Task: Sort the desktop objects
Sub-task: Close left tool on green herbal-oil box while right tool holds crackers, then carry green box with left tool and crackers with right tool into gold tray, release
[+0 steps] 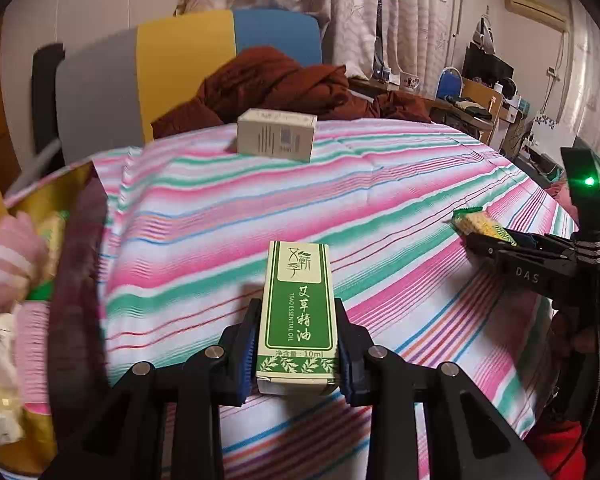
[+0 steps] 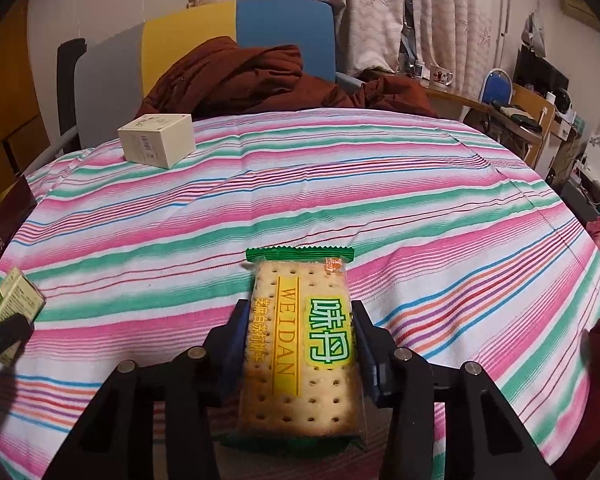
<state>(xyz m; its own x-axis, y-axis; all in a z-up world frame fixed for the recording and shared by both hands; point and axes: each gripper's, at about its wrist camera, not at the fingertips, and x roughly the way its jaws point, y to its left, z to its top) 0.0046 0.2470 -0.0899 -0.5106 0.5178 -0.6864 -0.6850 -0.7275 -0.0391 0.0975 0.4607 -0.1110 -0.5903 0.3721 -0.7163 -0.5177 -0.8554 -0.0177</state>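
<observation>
Both of my grippers are loaded, so I judge this to be a carry step in the sorting: each item is held and has yet to be set somewhere.

Nearest, at the bottom centre of the left wrist view, my left gripper point(image 1: 296, 344) has its fingers closed on the long sides of the green-and-cream cardboard essential-oil box point(image 1: 298, 312), which sticks out forward between them.

At the bottom centre of the right wrist view, my right gripper point(image 2: 298, 344) clamps the green-edged clear plastic packet of crackers point(image 2: 300, 344) by its two long edges, the packet's sealed end pointing away from me.

At the left edge of the left wrist view sits a gold-lined open container point(image 1: 40, 216) with blurred packets inside; that looks like a likely drop spot, though I cannot tell which item belongs there. The next move calls for keeping the squeeze steady and releasing only once over the chosen place.

Farther off, in the upper middle, a cream rectangular carton point(image 1: 276, 134) lies on the pink, green and white striped cloth-covered surface point(image 1: 380, 208), well apart from both grippers. Behind it lies a heap of rust-brown fabric point(image 1: 276, 84).
</observation>
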